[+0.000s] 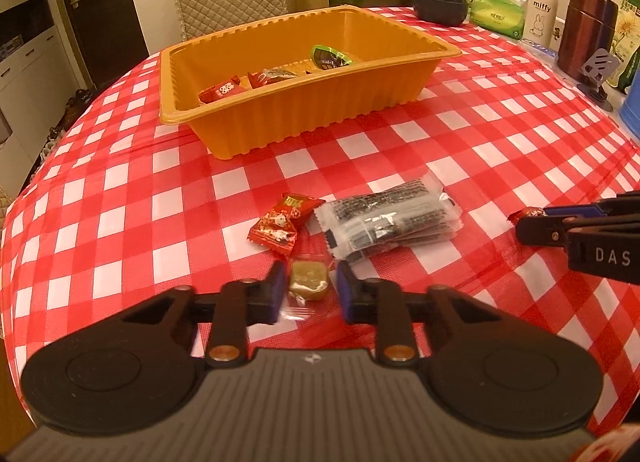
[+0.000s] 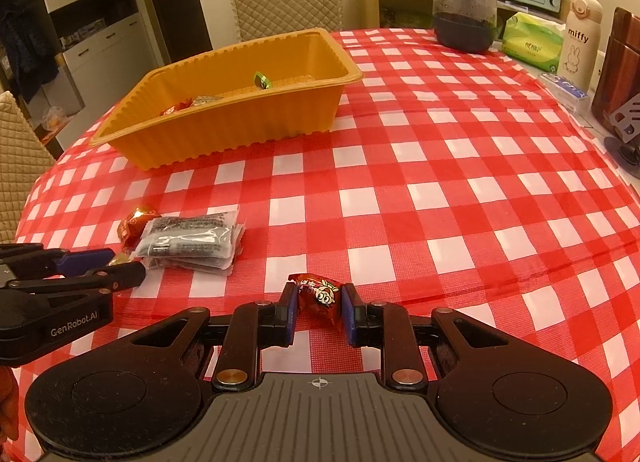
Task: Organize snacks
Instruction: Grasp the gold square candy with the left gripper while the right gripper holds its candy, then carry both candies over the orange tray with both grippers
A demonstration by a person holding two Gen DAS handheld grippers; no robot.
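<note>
Several wrapped snacks lie in the orange tray (image 1: 256, 117) in the left wrist view: a red pack (image 1: 222, 92), a second red-and-silver one (image 1: 272, 76) and a green-edged dark one (image 1: 330, 56). The tray stands on the red-checked tabletop (image 1: 480, 133). The left claw (image 1: 311, 289) is partly open, its blue pads to either side of a small tan candy in clear wrap (image 1: 309, 280); whether the pads touch it I cannot tell. Just beyond lie a red cartoon-printed pack (image 1: 285, 225) and a clear pack with black print (image 1: 390, 219). At the right edge the right claw (image 1: 532, 221) shows side-on, with a red wrapper at its tip.

From the right wrist view, the right claw (image 2: 319, 304) stands narrowly open around a red candy with a cartoon face (image 2: 320, 296) that rests on the tabletop (image 2: 440, 181); the pads look close against the wrapper, though contact is unclear. Only this view shows that candy's print. The left claw (image 2: 124, 266) enters from the left beside the clear pack (image 2: 192, 242), with the tan candy almost hidden. The tray (image 2: 224, 125) sits farther back, left of centre, its contents mostly screened by the near wall.
</note>
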